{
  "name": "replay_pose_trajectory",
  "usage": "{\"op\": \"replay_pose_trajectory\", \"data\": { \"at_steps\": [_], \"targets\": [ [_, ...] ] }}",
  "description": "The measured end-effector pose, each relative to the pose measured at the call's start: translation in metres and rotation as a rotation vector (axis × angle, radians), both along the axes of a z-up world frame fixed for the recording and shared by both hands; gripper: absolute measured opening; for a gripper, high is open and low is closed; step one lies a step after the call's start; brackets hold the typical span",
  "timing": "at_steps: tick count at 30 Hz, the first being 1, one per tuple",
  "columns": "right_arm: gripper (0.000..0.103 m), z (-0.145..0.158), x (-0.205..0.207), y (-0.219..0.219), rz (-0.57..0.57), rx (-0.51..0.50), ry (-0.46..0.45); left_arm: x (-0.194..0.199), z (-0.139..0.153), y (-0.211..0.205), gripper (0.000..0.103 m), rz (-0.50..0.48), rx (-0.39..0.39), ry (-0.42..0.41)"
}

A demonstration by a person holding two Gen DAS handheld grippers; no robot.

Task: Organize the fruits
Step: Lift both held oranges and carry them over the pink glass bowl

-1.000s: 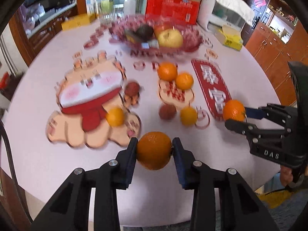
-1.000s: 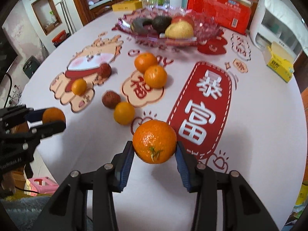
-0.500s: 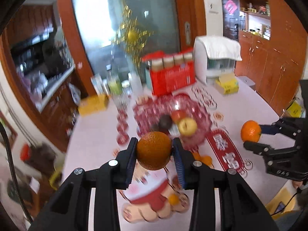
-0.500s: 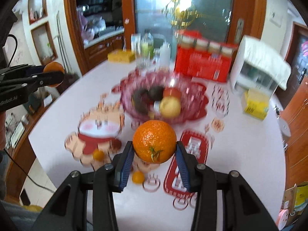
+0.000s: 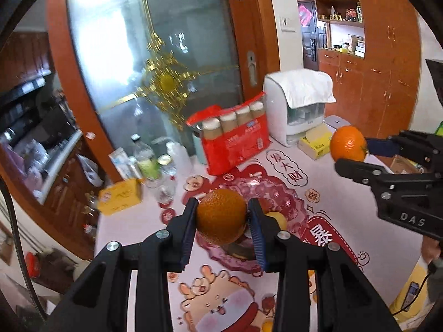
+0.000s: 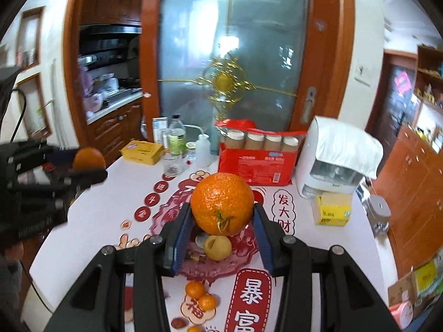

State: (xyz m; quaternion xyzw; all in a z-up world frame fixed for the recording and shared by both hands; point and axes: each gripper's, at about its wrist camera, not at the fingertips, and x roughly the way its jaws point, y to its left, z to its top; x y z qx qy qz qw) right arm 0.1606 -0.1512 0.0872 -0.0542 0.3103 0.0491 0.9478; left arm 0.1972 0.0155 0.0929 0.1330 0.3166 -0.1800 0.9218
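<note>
Between left gripper (image 5: 222, 221) pads, orange (image 5: 221, 215)

A white table (image 6: 326, 251) with red festive prints carries a pink glass fruit bowl (image 6: 243, 251) near its middle. Behind the bowl stand a red pack of four capped bottles (image 6: 256, 157), a white appliance (image 6: 329, 160) draped with a cloth, and a yellow tissue box (image 6: 332, 210) just beside it. At the far left corner are a yellow box (image 6: 142, 152), a clear bottle (image 6: 176, 137) and what seem to be small jars. Two small oranges (image 6: 200, 294) touch each other on the near side of the bowl.
</note>
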Motion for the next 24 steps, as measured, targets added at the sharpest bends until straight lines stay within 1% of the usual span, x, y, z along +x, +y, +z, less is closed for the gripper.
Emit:
{"op": "replay_pose_trajectory", "data": {
  "at_steps": [1,4,7,10,13,15,19,24],
  "targets": [
    [0.044,-0.004,0.005,-0.001,-0.01,0.008,0.013,0.007,-0.006,-0.001,0.035,-0.005,-0.009,0.017],
    [0.044,-0.031,0.028,-0.003,-0.038,0.048,0.086,0.036,-0.039,-0.005,0.035,-0.019,-0.048,0.095],
    [0.044,-0.067,0.048,-0.006,-0.059,0.075,0.171,0.066,-0.081,-0.009,0.035,-0.014,-0.075,0.198],
    [0.044,-0.111,0.067,-0.011,-0.083,0.081,0.267,0.088,-0.123,-0.016,0.035,-0.004,-0.071,0.281],
    [0.044,-0.143,0.078,-0.015,-0.103,0.082,0.33,0.102,-0.159,-0.02,0.035,0.003,-0.063,0.35],
    [0.044,-0.164,0.087,-0.022,-0.121,0.094,0.37,0.109,-0.176,-0.024,0.035,0.006,-0.058,0.382],
    [0.044,-0.187,0.103,-0.028,-0.15,0.092,0.405,0.123,-0.2,-0.029,0.035,0.012,-0.067,0.428],
    [0.044,-0.2,0.121,-0.035,-0.171,0.063,0.407,0.131,-0.22,-0.039,0.035,0.009,-0.078,0.465]
  ]
}}
